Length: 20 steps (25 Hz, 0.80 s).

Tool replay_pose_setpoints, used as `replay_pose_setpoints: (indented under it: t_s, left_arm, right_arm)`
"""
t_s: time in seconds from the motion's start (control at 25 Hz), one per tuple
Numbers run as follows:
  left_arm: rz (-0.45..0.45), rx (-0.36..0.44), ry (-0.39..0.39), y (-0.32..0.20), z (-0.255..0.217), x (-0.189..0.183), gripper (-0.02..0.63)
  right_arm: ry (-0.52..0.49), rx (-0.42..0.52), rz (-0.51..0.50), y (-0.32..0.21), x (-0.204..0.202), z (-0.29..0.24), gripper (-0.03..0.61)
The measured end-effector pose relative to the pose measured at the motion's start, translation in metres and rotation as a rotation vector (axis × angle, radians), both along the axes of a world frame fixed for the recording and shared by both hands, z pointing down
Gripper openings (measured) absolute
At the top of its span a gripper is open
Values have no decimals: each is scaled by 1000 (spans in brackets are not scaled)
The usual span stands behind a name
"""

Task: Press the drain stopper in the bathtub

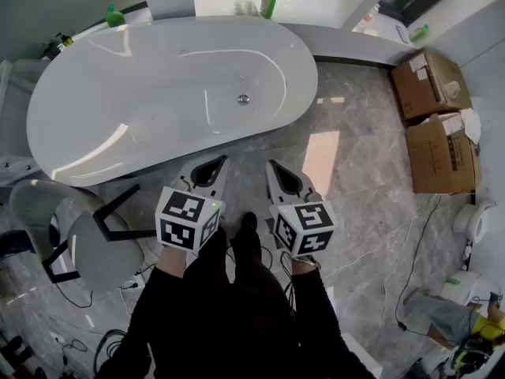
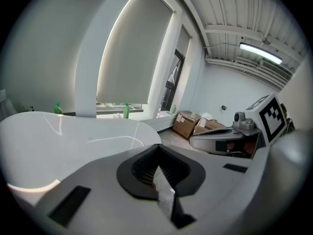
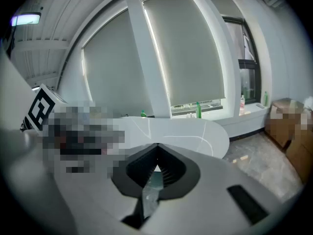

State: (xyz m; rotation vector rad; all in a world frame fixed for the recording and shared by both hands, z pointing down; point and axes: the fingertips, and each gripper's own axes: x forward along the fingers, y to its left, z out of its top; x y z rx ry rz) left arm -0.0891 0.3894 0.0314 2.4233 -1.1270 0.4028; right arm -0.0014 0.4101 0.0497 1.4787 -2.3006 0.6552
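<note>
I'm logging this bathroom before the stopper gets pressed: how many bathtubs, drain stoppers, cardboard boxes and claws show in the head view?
Bathtub: 1
Drain stopper: 1
Cardboard boxes: 2
Claws: 2, the left claw and the right claw
Total: 6

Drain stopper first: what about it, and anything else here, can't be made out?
- drain stopper: head view, too small to tell whether it is up or pressed down; both gripper views, hidden behind the bathtub rim.
- left gripper: right gripper view, a mosaic patch covers most of it.
- green bottles: labels too small to read in any view.
</note>
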Motion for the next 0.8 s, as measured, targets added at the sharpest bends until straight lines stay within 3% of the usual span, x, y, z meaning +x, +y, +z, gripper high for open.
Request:
replay_pose_setpoints:
  t_s: [0.8]
  left_arm:
    - [6, -10, 3, -24, 7, -12, 8]
  right_arm:
    - [31, -35, 14, -26, -17, 16, 1]
